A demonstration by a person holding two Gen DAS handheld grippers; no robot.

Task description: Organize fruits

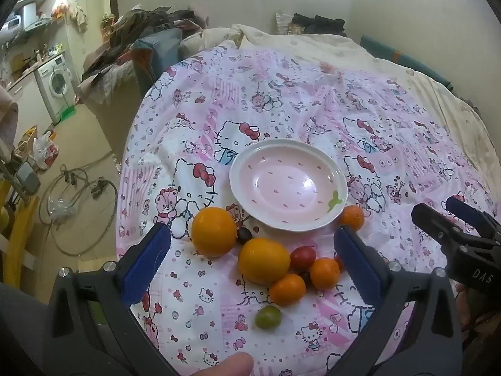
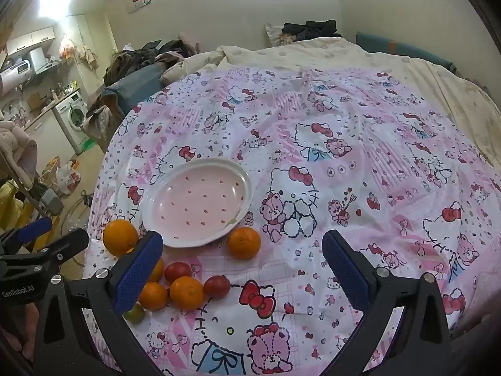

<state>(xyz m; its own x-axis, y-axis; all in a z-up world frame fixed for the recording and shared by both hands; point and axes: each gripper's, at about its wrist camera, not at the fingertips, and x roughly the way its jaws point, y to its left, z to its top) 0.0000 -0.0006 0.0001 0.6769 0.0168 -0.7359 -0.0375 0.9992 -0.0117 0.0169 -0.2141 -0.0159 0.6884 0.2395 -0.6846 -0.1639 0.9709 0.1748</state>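
Note:
An empty pink plate point(image 1: 288, 185) point(image 2: 197, 202) with a white rim lies on a Hello Kitty sheet. Two large oranges point(image 1: 214, 231) point(image 1: 263, 260) lie in front of it, with small tangerines point(image 1: 287, 289), red cherry tomatoes point(image 1: 302, 257) point(image 2: 217, 285), dark grapes point(image 1: 244, 235) and a green tomato point(image 1: 268, 317). One tangerine point(image 2: 244, 242) point(image 1: 352, 217) rests against the plate's rim. My left gripper point(image 1: 252, 269) is open above the fruit cluster. My right gripper point(image 2: 242, 271) is open, right of the cluster, and shows in the left wrist view point(image 1: 438, 219).
The sheet point(image 2: 360, 163) covers a bed with a cream duvet point(image 2: 391, 59) behind. The bed's left edge drops to a floor with hoses point(image 1: 81, 206). Piled clothes point(image 1: 147, 28) and a washing machine point(image 1: 56, 84) stand at the far left.

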